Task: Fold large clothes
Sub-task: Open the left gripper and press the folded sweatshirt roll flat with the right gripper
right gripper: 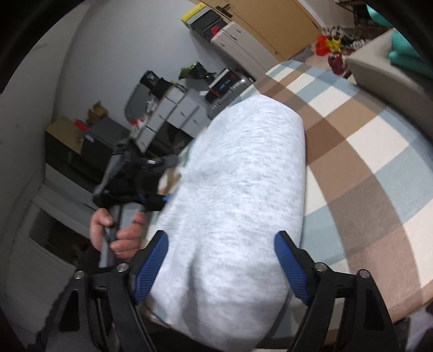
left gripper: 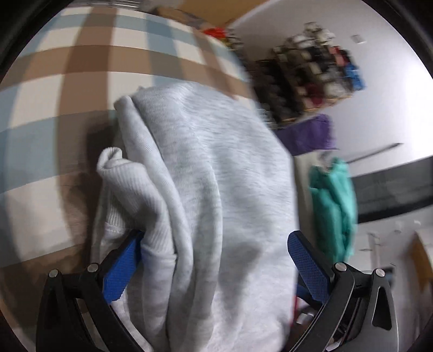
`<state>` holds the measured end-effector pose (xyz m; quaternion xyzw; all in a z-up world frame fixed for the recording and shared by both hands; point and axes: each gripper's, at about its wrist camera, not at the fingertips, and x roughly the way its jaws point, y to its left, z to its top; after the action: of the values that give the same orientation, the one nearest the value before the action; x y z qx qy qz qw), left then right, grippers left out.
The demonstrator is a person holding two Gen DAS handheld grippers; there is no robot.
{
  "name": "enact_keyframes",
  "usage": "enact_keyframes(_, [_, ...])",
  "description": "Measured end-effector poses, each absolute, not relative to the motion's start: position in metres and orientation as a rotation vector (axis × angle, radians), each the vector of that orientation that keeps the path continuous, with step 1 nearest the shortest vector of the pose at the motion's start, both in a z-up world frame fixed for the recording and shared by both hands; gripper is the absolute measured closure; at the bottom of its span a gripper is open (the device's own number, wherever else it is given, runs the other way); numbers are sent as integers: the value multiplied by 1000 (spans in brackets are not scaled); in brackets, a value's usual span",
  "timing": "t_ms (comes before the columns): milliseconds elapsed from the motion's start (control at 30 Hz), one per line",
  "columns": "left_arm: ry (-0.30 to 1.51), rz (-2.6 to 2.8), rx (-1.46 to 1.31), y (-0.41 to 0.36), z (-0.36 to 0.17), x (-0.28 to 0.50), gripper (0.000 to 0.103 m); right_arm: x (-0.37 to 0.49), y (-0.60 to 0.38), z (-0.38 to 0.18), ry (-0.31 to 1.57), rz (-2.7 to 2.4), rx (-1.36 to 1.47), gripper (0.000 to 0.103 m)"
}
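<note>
Left gripper [left gripper: 216, 260] and right gripper [right gripper: 220, 264], black linkage arms, silver screws, textured blue pads [right gripper: 150, 268]

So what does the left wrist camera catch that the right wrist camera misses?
Only the left wrist view shows the garment's ribbed cuff, a blurred rack of shoes by the wall, and teal cloth hanging nearby.

Only the right wrist view shows the person's hand gripping the other tool's handle, plus grey drawers and a wooden door.

Both show the folded grey sweatshirt lying on the checked cover, with blue-padded fingers standing apart on either side of it: the left gripper and the right gripper.
</note>
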<state>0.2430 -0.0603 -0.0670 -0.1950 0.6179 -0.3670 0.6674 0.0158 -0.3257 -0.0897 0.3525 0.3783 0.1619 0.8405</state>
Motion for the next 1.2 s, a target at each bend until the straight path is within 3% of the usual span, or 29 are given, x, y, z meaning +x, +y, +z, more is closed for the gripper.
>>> enact_keyframes(133, [1436,-778,-400,-52,-85,242,2,25,-305,-108,954,294,604,15])
enact_keyframes(300, [1423,-709,-274,-51,-56,238,2,23,-312,-115,967,312,685,15])
enact_keyframes(467, [1378,-530,180,-62,-61,215,1,25,-313,-120,983,319,709,14])
enact_keyframes(700, [1443,-510,96,-46,-84,205,0,28,-318,-129,1005,354,751,15])
enact_keyframes(833, [1427,-479,65,-35,-81,185,0,27,-321,-127,1015,385,743,22])
enact_keyframes(967, [1408,-483,-14,-15,-73,145,14,34,-324,-123,1054,446,703,25])
enact_keyframes(1200, [1381,-536,-75,5,-62,69,18,34,-329,-121,1233,624,583,22])
